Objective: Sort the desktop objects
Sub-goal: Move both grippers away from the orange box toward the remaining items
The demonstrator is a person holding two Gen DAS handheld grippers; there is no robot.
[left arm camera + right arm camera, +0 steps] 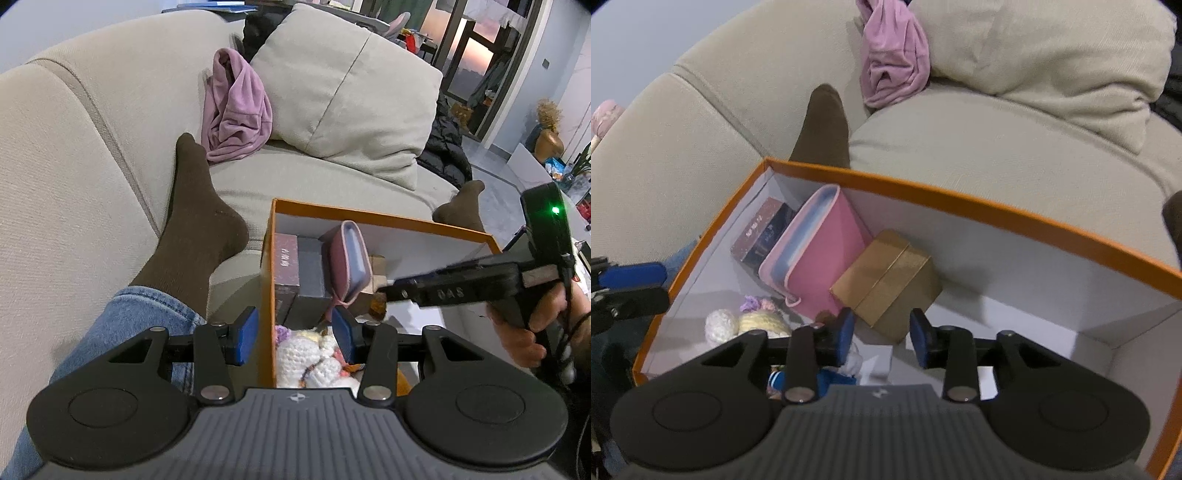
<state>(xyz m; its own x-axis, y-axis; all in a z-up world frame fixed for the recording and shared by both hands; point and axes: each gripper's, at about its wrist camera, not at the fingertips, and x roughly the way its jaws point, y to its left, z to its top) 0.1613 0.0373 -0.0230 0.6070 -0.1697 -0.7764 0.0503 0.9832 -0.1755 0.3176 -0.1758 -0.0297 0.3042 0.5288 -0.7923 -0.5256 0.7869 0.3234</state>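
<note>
Blue-padded fingers (245, 334) of the left gripper (295, 332) straddle the near left wall of the orange box (369, 215), one pad outside, one inside; whether they press the wall I cannot tell, though the pose looks meant to steady the box on the sofa (92, 155) between the person's socked feet. Right gripper (882, 334) hangs inside the box, released, nothing between its pads, aimed at the near corner of the gold cardboard box (886, 282), which sits tilted against the back wall, probably dropped or about to be squared up. Pink pouch (820, 254) leans on edge between the gold box and two dark flat boxes (761, 234) stacked upright in the far left corner, packed side by side to save space. Crocheted toys (753, 321) lie loose on the floor at the near left. Sorted things are all inside the orange box already. Purple cloth (236, 110) and cushion (347, 92) sit behind, untouched.
</note>
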